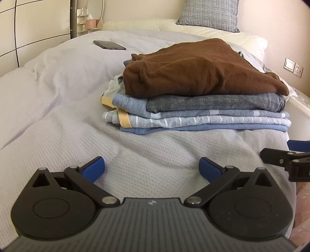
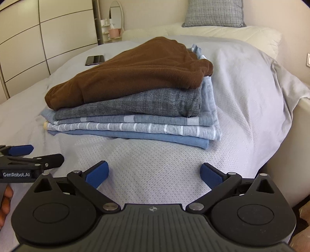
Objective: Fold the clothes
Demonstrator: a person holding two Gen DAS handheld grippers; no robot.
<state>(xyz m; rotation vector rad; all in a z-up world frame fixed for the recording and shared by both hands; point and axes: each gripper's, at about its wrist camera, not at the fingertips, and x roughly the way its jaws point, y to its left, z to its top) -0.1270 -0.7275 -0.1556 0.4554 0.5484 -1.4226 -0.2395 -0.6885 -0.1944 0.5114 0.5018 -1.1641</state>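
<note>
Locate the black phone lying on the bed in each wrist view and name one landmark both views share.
Left wrist view: the black phone lies upper left on the grey bedspread, left of the stack.
Right wrist view: the phone lies upper left, partly behind the stack.
Shared landmark: the folded brown garment topping the stack.

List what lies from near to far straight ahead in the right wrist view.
Right claw, open → bare grey bedspread → stack of folded clothes, brown garment on top → cream bedding → checked pillow.
</note>
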